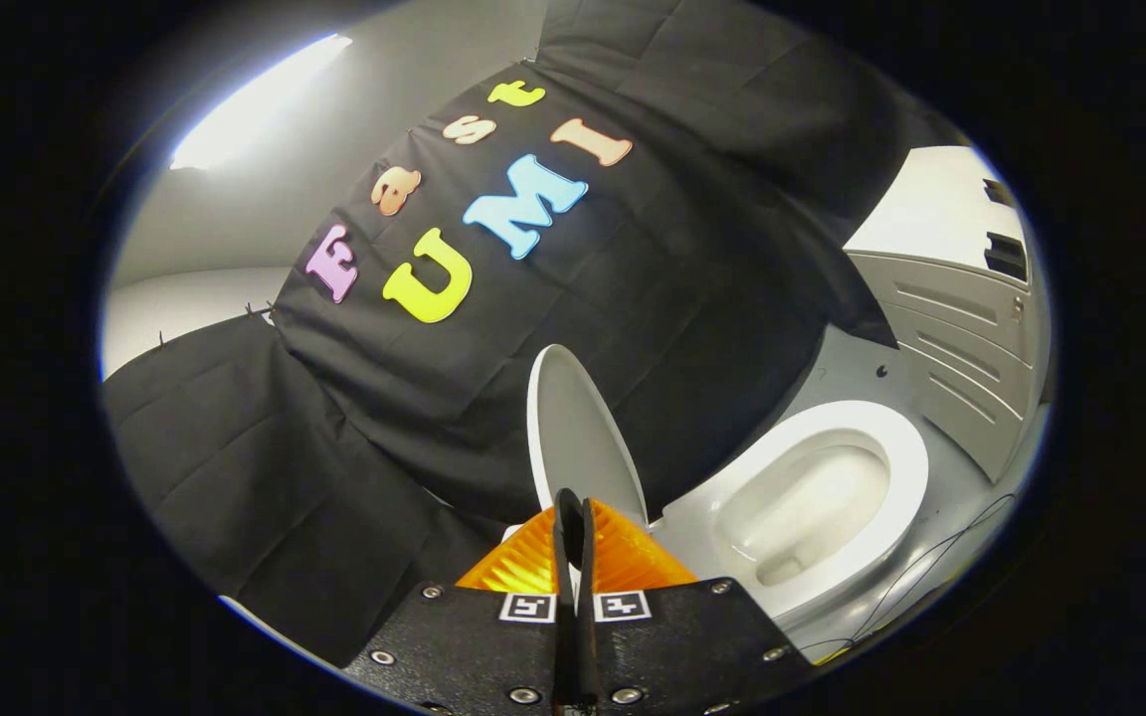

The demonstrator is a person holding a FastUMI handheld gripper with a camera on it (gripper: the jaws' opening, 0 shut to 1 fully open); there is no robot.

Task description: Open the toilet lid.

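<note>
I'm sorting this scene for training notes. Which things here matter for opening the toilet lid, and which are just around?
Part of the job:
- lid, raised upright just ahead of the fingers
- toilet bowl, uncovered beside it
- gripper, fingers closed together, holding nothing

Just around:
- wall panel
- cable on the floor

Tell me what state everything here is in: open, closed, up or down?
toilet lid: raised, standing upright just beyond the fingers.
toilet seat: down on the bowl.
toilet bowl: uncovered.
gripper: fingers shut together, nothing visibly between them.
ceiling light: on.
</note>
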